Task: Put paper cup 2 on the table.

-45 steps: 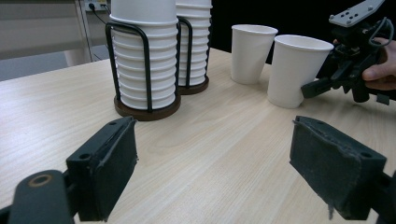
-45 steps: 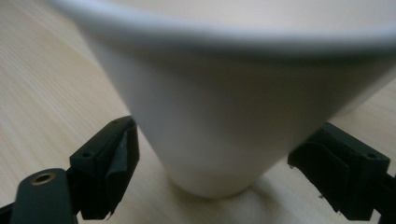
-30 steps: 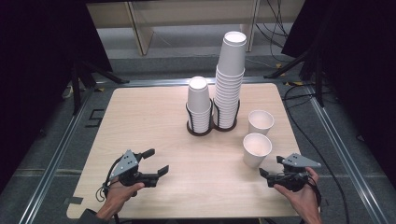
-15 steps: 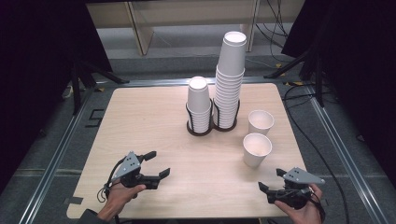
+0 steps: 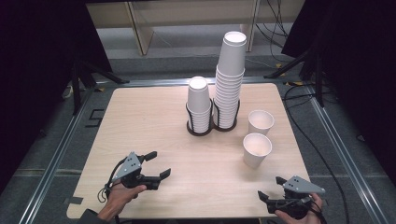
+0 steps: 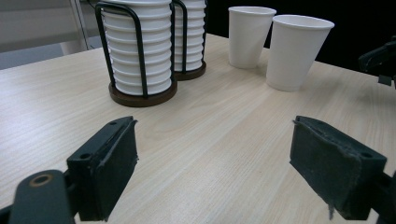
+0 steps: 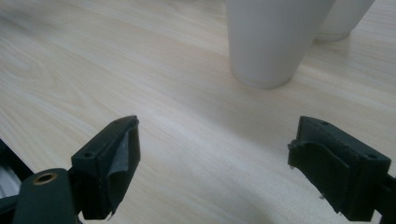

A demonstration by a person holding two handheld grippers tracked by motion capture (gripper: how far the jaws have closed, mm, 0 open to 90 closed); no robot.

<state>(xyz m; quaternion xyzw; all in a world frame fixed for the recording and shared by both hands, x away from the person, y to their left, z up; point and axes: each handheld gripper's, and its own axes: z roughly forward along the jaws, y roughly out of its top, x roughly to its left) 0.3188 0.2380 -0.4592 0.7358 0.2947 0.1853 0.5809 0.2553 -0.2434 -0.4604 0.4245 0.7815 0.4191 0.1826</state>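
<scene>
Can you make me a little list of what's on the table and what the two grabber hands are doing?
table: light wooden table
tall stack: white paper cups in a black wire holder
short stack: white paper cups in a second black wire holder, beside the tall one
loose cups: two white paper cups, near cup and far cup, both upright
left gripper: open, holding nothing
right gripper: open, holding nothing
</scene>
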